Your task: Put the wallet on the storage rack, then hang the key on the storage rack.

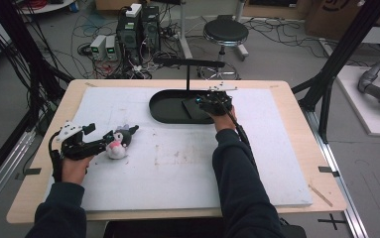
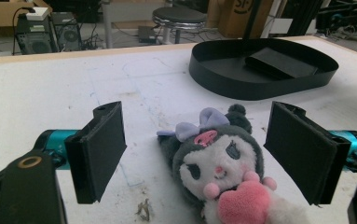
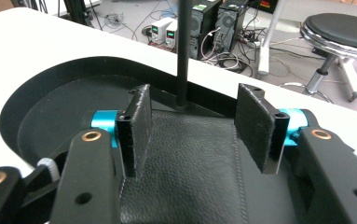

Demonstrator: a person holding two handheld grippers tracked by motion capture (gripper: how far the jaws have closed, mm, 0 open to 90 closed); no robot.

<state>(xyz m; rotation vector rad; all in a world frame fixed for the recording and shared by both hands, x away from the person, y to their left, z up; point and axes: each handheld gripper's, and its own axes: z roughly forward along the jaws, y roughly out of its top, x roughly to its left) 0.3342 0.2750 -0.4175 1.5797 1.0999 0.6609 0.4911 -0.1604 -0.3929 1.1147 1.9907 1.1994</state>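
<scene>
Left gripper view is showing the left gripper (image 2: pixel 195 154) hanging wide around the plush toy (image 2: pixel 223 172), so uneven closing risks pinching its heart and twisting it.

Grey floor (image 1: pixel 286 54) (cables (image 1: pixel 86 29), stool (image 1: pixel 225 32))

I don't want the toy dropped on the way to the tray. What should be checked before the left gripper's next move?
1. Plush toy between the left gripper's jaws: ok.
2. Pads pressing on the toy: not ok, gaps on both sides.
3. Toy resting on the white mat: ok.
4. Bare floor in the black tray: ok.
5. Right gripper out of the tray: not ok, it hovers open over the black leather piece.
</scene>
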